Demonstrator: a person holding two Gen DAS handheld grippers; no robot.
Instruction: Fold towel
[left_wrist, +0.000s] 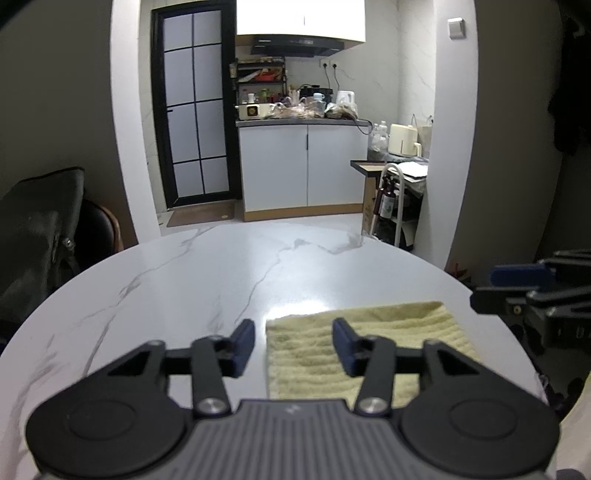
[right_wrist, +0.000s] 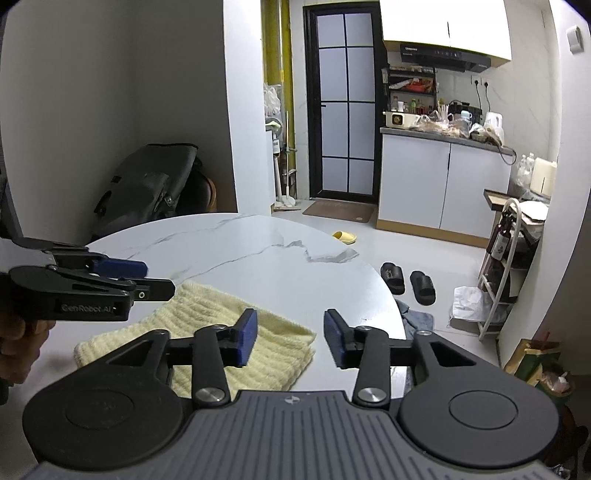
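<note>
Below both spread tools (left_wrist: 293, 345) (right_wrist: 290, 338): folded towel (left_wrist: 369, 354) (right_wrist: 229, 332).

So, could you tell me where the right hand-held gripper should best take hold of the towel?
Probably at the towel's right-hand edge, coming in low from the right: the stacked layers end there and lie flat on the table, and the open right hand-held gripper already straddles it.

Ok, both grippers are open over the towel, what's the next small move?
Probably lower the right gripper onto the towel's right edge and pinch it. Both grippers are open and hold nothing, the towel lies flat on the table, looking already folded at least once, and the left gripper straddles its left edge.
</note>
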